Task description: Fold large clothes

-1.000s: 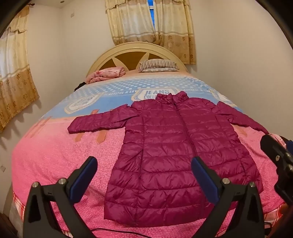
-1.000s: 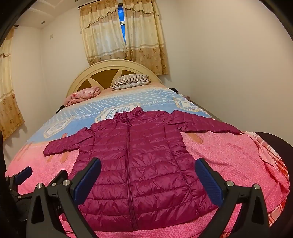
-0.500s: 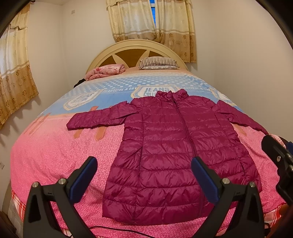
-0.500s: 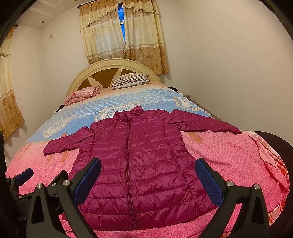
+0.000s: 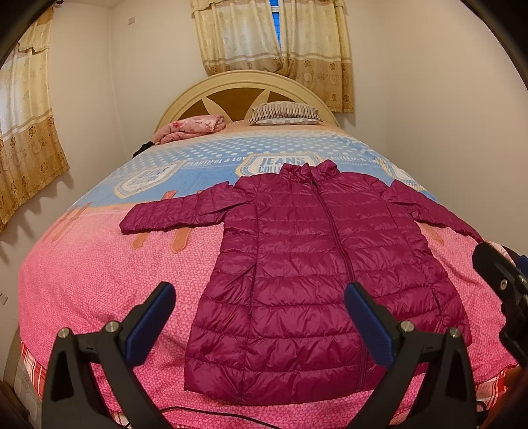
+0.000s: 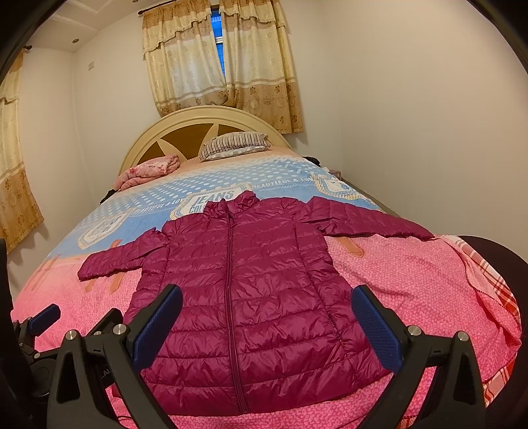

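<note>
A magenta quilted puffer coat [image 5: 316, 270] lies flat and zipped on the bed, collar toward the headboard, both sleeves spread out sideways. It also shows in the right wrist view [image 6: 250, 290]. My left gripper [image 5: 260, 316] is open and empty, held above the foot of the bed over the coat's hem. My right gripper [image 6: 267, 320] is open and empty, also above the hem. The right gripper's body shows at the right edge of the left wrist view [image 5: 505, 293]; the left gripper shows at the left edge of the right wrist view [image 6: 39, 323].
The bed has a pink and blue cover [image 5: 99, 274] and a curved cream headboard [image 5: 244, 85]. A striped pillow [image 5: 283, 114] and a folded pink blanket [image 5: 191, 127] lie at the head. Walls stand close on both sides; curtains [image 5: 274, 29] hang behind.
Both grippers have risen and pulled back slightly, so the coat sits a little lower and farther in both views. The coat has not moved.
</note>
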Tool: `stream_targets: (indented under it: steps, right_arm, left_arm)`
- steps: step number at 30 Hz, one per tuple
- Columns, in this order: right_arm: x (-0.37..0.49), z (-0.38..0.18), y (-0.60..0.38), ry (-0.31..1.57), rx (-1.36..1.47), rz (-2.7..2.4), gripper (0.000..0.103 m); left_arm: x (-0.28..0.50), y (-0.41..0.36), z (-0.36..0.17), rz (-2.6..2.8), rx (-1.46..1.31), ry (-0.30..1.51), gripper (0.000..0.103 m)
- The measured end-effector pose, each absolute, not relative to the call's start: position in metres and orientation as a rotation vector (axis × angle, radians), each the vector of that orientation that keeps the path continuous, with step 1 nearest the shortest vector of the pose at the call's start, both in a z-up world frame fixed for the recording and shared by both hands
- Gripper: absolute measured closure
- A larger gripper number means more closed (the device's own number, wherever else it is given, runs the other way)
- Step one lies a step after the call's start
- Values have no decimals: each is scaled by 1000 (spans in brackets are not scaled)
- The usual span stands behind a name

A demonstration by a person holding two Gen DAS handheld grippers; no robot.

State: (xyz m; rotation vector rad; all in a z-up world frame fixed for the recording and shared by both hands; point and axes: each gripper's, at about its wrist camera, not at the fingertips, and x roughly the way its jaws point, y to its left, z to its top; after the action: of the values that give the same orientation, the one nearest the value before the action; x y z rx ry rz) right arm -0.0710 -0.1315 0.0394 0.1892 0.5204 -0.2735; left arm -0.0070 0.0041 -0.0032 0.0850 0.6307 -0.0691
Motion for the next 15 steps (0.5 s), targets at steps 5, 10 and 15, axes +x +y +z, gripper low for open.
stream_targets:
  steps: [5, 10, 15]
  right_arm:
    - [-71, 40, -132, 520, 191, -274, 1]
    - [-71, 39, -132, 521, 190, -274, 1]
    - [-73, 39, -133, 523, 191, -272, 1]
  left_arm:
    - [-8, 4, -4, -67, 84, 630, 0]
    - [-8, 4, -4, -67, 84, 629, 0]
    - [-9, 3, -5, -68, 83, 633, 0]
